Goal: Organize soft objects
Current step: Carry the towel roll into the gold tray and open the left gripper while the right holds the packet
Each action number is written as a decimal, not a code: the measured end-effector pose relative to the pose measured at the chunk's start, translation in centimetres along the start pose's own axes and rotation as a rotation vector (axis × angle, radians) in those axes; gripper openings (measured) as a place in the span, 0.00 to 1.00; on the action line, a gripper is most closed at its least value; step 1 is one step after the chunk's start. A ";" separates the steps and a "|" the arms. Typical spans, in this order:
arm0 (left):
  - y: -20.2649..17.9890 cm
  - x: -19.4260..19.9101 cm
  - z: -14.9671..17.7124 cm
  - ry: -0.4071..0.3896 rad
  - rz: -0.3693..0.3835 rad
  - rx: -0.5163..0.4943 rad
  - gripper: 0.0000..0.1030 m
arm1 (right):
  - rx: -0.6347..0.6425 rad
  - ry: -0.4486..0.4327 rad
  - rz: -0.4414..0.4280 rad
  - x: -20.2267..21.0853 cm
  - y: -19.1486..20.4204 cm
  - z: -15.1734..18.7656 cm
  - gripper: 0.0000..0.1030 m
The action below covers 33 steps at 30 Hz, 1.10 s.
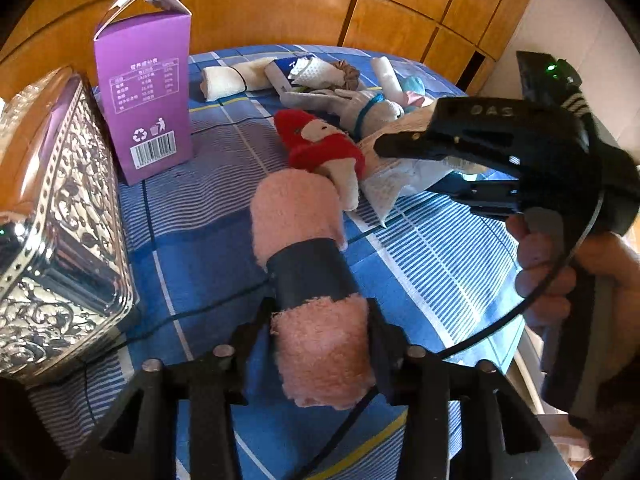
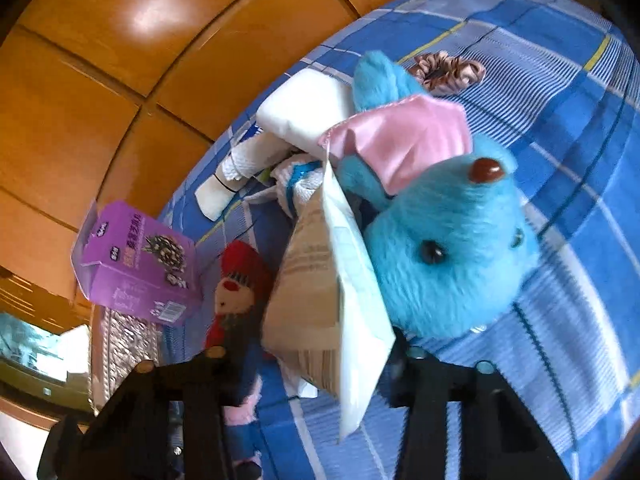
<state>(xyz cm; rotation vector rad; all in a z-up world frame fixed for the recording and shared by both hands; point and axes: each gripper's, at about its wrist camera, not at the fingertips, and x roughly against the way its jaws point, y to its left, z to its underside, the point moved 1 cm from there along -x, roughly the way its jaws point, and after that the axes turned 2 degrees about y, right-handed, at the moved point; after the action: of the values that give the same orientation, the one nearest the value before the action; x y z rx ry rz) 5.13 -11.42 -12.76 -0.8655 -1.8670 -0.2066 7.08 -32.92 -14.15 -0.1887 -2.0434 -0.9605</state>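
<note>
Gripping the soft, light rolled pink terry towel (image 1: 316,312) near its black band on the blue checked bedsheet (image 1: 440,264), the left gripper (image 1: 320,344) jaws squeeze its compressible end, while the right gripper (image 2: 320,364) clamps a crinkly white plastic packet (image 2: 344,300).

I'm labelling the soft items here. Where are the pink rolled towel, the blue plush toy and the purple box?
pink rolled towel (image 1: 298,216), left wrist view, upper fluffy part above its dark band.
blue plush toy (image 2: 452,256), right wrist view, face beside the eye.
purple box (image 1: 146,92), left wrist view, printed side panel.
</note>
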 end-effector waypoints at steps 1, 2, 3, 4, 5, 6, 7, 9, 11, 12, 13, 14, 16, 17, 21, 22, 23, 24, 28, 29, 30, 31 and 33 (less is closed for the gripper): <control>-0.1 0.2 0.0 -0.002 0.000 -0.002 0.35 | 0.005 -0.004 -0.005 0.0 0.2 0.1 0.35; -0.1 0.4 0.0 -0.003 0.001 -0.004 0.34 | 0.028 -0.009 -0.007 0.2 0.5 0.2 0.34; -0.2 0.7 -0.1 -0.007 0.004 -0.009 0.33 | 0.049 -0.009 -0.009 0.4 0.7 0.4 0.33; -0.3 1.1 -0.2 -0.013 0.011 -0.014 0.33 | 0.064 -0.009 -0.011 0.7 0.9 0.4 0.33; -0.5 1.5 -0.4 -0.021 0.020 -0.020 0.33 | 0.087 -0.010 -0.016 1.2 1.0 0.7 0.33; -0.6 2.1 -0.7 -0.029 0.027 -0.028 0.33 | 0.103 -0.008 -0.018 1.6 1.0 0.9 0.33; -0.8 2.8 -1.0 -0.044 0.034 -0.039 0.33 | 0.116 -0.006 -0.017 2.1 0.9 1.1 0.33; -1.2 4.0 -1.7 -0.067 0.047 -0.052 0.33 | 0.130 -0.001 -0.013 2.7 0.3 1.6 0.33; -1.7 5.2 -3.0 -0.093 0.059 -0.070 0.33 | 0.134 0.004 -0.027 3.1 -0.3 2.0 0.33; -1.9 5.5 -3.8 -0.102 0.062 -0.077 0.33 | 0.139 0.005 -0.030 3.3 -0.4 2.2 0.33; -2.1 5.8 -4.9 -0.111 0.067 -0.083 0.33 | 0.148 0.007 -0.029 3.3 -0.3 2.3 0.33; -2.3 6.2 -6.1 -0.124 0.069 -0.086 0.33 | 0.156 0.007 -0.026 3.2 -0.1 2.4 0.33; -2.4 6.8 -8.6 -0.148 0.070 -0.083 0.33 | 0.168 0.006 -0.018 3.2 0.2 2.4 0.33; -2.3 7.1 -9.8 -0.162 0.070 -0.079 0.33 | 0.177 0.005 -0.013 3.1 0.5 2.4 0.33; -1.1 8.9 -15.2 -0.232 0.029 -0.040 0.33 | 0.202 0.003 -0.001 3.7 0.4 2.3 0.33; -0.5 9.4 -16.3 -0.246 0.015 -0.023 0.33 | 0.207 0.002 0.001 3.7 0.5 2.4 0.33; 0.7 9.9 -17.8 -0.261 0.001 0.015 0.33 | 0.213 0.001 0.005 3.6 0.7 2.4 0.33; 1.9 10.4 -18.7 -0.274 -0.011 0.046 0.33 | 0.217 0.000 0.007 3.5 0.9 2.4 0.33; 7.8 13.8 -20.8 -0.348 -0.122 0.164 0.33 | 0.229 0.000 0.011 3.6 1.0 2.6 0.33; 9.9 14.9 -20.5 -0.363 -0.146 0.204 0.33 | 0.233 0.000 0.012 3.5 0.9 2.8 0.33; 11.5 15.8 -20.0 -0.374 -0.170 0.235 0.33 | 0.236 0.000 0.013 3.3 1.0 2.9 0.33; 13.3 16.9 -19.2 -0.382 -0.206 0.268 0.33 | 0.238 0.001 0.013 3.4 0.9 2.9 0.33; 15.9 18.5 -16.8 -0.390 -0.258 0.310 0.33 | 0.244 0.002 0.015 3.2 1.1 2.9 0.33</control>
<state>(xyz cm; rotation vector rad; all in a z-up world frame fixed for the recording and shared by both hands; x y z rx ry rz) 23.62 0.39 7.05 -0.4709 -2.2989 0.1030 3.67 -30.84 -12.14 -0.0721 -2.1329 -0.6932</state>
